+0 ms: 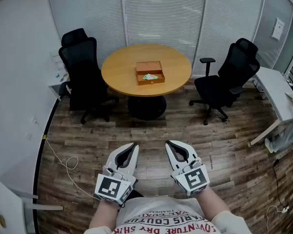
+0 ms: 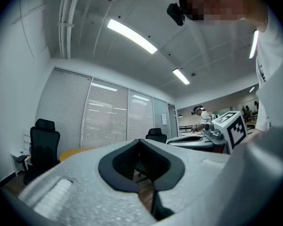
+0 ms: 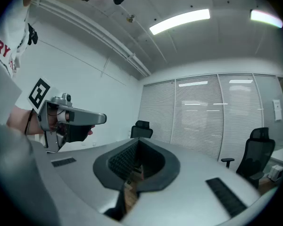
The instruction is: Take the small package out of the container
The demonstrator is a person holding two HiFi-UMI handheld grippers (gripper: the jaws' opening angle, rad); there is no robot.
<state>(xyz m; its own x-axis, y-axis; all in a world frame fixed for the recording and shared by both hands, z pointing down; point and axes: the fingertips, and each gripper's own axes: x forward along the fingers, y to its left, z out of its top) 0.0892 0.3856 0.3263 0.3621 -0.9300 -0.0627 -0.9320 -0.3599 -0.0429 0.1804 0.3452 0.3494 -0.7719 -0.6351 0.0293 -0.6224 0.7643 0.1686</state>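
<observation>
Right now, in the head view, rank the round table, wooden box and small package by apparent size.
1. round table, clearly largest
2. wooden box on it
3. small package inside the box, smallest

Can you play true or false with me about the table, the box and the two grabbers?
1. The box sits on the round table. True.
2. The small package is already out of the box. False: it lies inside it.
3. The left gripper holds the package. False: it is shut on nothing, far from the table.
4. A black chair stands beside the table. True.
5. The right gripper is shut. True.
</observation>
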